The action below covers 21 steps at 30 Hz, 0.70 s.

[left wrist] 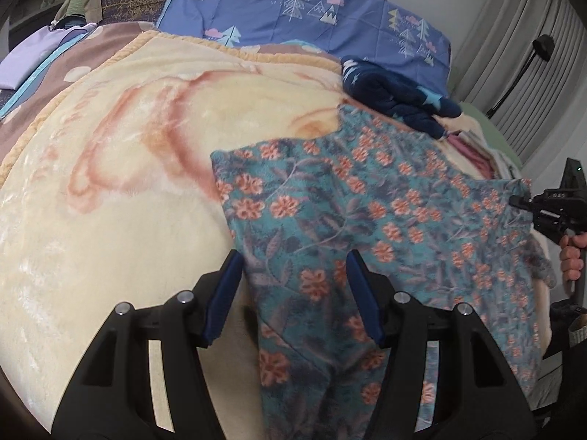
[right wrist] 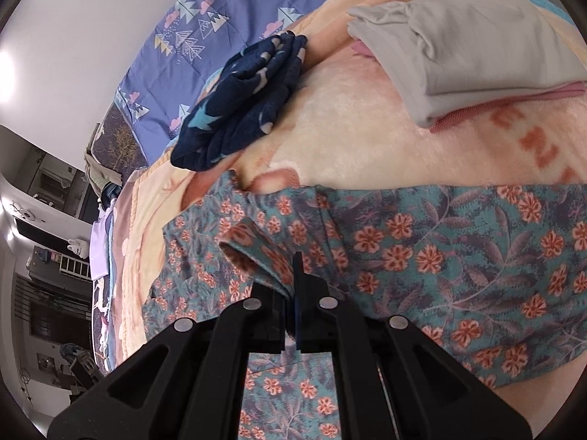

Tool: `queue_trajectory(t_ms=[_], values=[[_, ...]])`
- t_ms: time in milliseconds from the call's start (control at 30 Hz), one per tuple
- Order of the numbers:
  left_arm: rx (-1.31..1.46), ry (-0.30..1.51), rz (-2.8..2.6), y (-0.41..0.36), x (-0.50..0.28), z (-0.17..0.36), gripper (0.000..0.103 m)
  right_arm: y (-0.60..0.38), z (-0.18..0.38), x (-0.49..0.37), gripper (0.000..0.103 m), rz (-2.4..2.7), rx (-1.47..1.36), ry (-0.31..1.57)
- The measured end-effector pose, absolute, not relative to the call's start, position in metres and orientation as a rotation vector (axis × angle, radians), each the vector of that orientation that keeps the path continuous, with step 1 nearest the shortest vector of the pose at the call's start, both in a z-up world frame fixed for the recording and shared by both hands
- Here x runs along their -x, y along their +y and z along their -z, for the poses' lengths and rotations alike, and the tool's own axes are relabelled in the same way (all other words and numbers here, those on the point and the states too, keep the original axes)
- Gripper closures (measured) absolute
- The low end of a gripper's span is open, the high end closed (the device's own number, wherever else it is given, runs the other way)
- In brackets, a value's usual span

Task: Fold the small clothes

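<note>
Cream plush blanket (left wrist: 110, 183) carries a teal fleece garment (left wrist: 330, 201) with coral flowers, spread flat. Right gripper (right wrist: 293, 275) pinches its folded edge; left gripper (left wrist: 293, 293) straddles it, pads apart.

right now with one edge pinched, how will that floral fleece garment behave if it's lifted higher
Probably floppy: the floral fleece garment already droops and folds over at the right gripper, whose jaws are shut on its edge. Likely light for its size, as one thin pinch holds that fold up. Its fuzzy pile may cling to the plush blanket rather than slide.
</note>
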State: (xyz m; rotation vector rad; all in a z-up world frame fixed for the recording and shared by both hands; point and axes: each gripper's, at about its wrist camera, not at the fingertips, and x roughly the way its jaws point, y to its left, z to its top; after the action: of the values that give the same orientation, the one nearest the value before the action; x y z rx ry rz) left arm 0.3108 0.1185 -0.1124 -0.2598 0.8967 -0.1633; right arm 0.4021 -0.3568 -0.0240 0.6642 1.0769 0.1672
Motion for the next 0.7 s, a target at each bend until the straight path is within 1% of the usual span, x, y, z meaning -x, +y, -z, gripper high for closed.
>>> queue_trajectory(t_ms=[100, 267, 300, 367, 567, 700], values=[[0.269, 0.918, 0.131, 0.120, -0.312, 0.125, 0.043, -0.360, 0.036, -0.408, 0.100, -0.144, -0.662, 1.098], [0.227, 0.899, 0.101, 0.113, -0.309, 0.127, 0.042, -0.364, 0.048, -0.417, 0.099, -0.093, -0.628, 1.115], [0.213, 0.894, 0.096, 0.111, -0.309, 0.128, 0.042, -0.365, 0.049, -0.418, 0.097, -0.079, -0.615, 1.113], [0.196, 0.885, 0.086, 0.109, -0.307, 0.128, 0.042, -0.368, 0.048, -0.420, 0.082, -0.034, -0.561, 1.102], [0.183, 0.871, 0.072, 0.106, -0.305, 0.129, 0.041, -0.381, 0.046, -0.416, 0.081, 0.041, -0.519, 1.082], [0.174, 0.862, 0.067, 0.104, -0.304, 0.130, 0.039, -0.375, 0.022, -0.406, 0.081, 0.074, -0.419, 0.972]])
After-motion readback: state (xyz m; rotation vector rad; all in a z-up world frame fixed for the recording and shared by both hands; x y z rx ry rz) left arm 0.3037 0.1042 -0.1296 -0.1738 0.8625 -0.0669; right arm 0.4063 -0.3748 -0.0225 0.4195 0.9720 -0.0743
